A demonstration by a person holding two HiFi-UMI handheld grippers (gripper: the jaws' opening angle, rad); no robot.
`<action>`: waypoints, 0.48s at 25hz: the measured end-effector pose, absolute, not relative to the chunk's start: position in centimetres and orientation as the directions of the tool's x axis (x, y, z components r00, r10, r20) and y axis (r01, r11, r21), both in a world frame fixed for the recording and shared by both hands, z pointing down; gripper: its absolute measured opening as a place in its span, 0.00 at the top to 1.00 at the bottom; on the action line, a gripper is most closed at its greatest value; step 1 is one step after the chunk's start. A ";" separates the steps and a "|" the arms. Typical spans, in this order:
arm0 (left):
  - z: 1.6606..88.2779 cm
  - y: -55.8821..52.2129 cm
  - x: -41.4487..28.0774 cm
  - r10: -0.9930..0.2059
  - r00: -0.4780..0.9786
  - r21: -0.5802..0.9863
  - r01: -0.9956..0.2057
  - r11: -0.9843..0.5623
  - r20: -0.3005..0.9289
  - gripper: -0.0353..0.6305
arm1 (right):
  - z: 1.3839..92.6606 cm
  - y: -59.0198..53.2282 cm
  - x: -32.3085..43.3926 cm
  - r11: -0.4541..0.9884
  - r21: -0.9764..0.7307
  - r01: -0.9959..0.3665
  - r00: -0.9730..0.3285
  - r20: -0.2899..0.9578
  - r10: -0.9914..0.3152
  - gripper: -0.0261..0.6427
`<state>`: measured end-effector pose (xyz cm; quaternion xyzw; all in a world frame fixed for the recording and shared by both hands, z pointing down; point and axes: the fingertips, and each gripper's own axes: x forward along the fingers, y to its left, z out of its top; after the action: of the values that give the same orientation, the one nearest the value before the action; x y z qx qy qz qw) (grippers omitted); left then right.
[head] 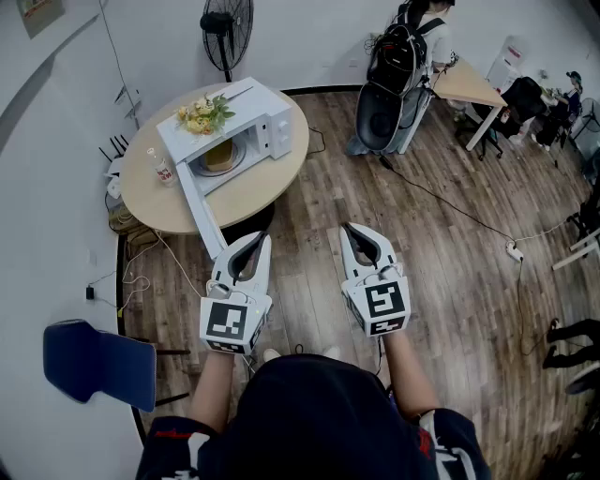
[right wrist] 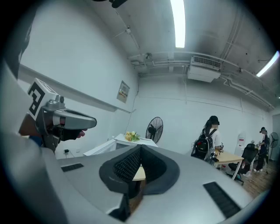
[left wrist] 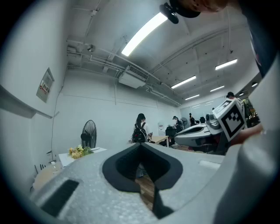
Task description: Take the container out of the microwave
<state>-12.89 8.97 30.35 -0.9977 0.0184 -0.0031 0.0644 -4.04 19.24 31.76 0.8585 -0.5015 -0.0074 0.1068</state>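
Observation:
A white microwave [head: 246,127] stands on the round wooden table [head: 272,178], its door [head: 199,211] swung open toward me. Inside sits a yellowish-brown container [head: 219,155]. My left gripper [head: 257,240] and right gripper [head: 351,229] are held level side by side over the wooden floor, well short of the table. Both are shut with nothing between the jaws. In the left gripper view the jaw tips [left wrist: 141,145] meet. The right gripper view shows its tips [right wrist: 140,148] closed, with the microwave [right wrist: 109,146] far ahead.
Yellow flowers [head: 204,114] lie on the microwave's top and a small bottle [head: 161,167] stands beside it. A fan [head: 227,28] is behind the table, a blue chair [head: 98,361] at my left. A person with a backpack [head: 403,56] stands by a desk [head: 466,84]. Cables [head: 450,211] cross the floor.

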 end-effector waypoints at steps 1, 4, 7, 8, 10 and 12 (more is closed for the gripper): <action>30.3 9.0 -12.9 -0.038 0.999 -0.125 -0.037 -0.991 0.004 0.93 | 31.7 19.3 -4.0 -0.476 0.190 -0.859 0.499 0.094 -0.862 0.95; 30.2 9.0 -12.9 -0.039 0.999 -0.117 -0.038 -0.992 0.007 0.93 | 31.7 19.4 -4.0 -0.481 0.187 -0.857 0.503 0.095 -0.859 0.95; 30.2 9.2 -12.9 -0.038 0.999 -0.111 -0.037 -0.993 0.010 0.93 | 32.0 19.4 -4.2 -0.475 0.175 -0.863 0.495 0.097 -0.863 0.95; 30.4 9.2 -12.9 -0.036 0.999 -0.112 -0.035 -0.993 0.012 0.93 | 32.1 19.4 -4.1 -0.472 0.173 -0.864 0.493 0.099 -0.865 0.95; 30.7 9.3 -12.7 -0.034 0.999 -0.114 -0.032 -0.993 0.018 0.93 | 32.3 19.6 -4.0 -0.473 0.173 -0.864 0.494 0.102 -0.863 0.95; 30.9 9.7 -12.4 -0.033 0.999 -0.107 -0.031 -0.994 0.023 0.93 | 32.4 20.1 -3.8 -0.475 0.174 -0.862 0.496 0.104 -0.862 0.95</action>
<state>-12.45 9.71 30.86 -0.9984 0.0161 -0.0122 0.0535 -3.77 20.06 32.43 0.8589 -0.5020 0.0011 0.1018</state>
